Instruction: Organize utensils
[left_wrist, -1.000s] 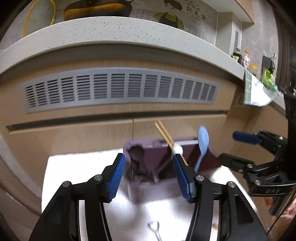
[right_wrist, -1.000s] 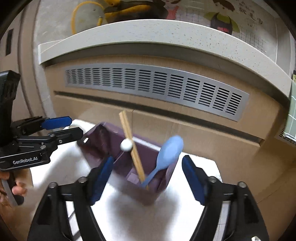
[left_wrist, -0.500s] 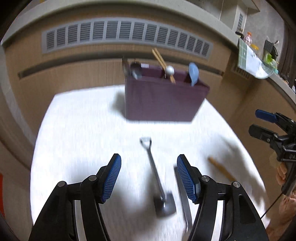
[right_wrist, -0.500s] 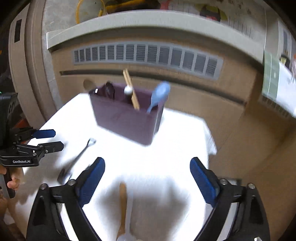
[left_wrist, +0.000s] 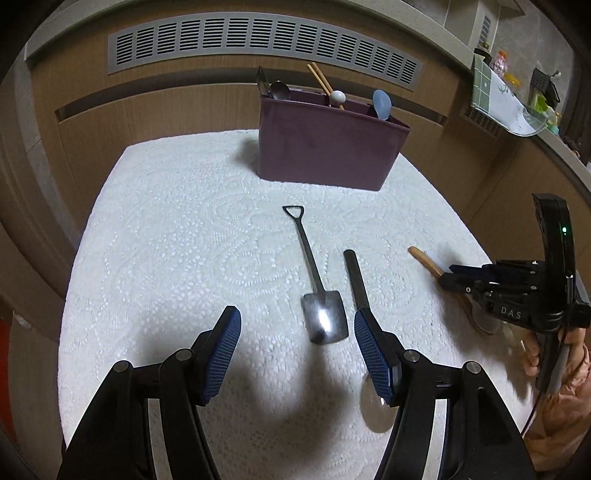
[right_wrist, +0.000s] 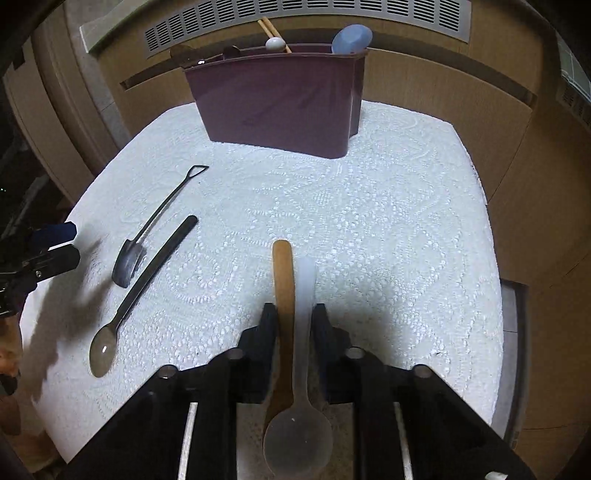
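Right gripper pinches the wooden spoon and white spoon together, likely bound for the purple holder, while the left gripper hangs open over the shovel spoon.

A purple utensil holder stands upright at 12 o'clock, loaded with chopsticks and a blue spoon. A shovel-shaped spoon and dark-handled spoon lie flat at 9 o'clock. A wooden spoon and translucent white spoon lie side by side at 6 o'clock.
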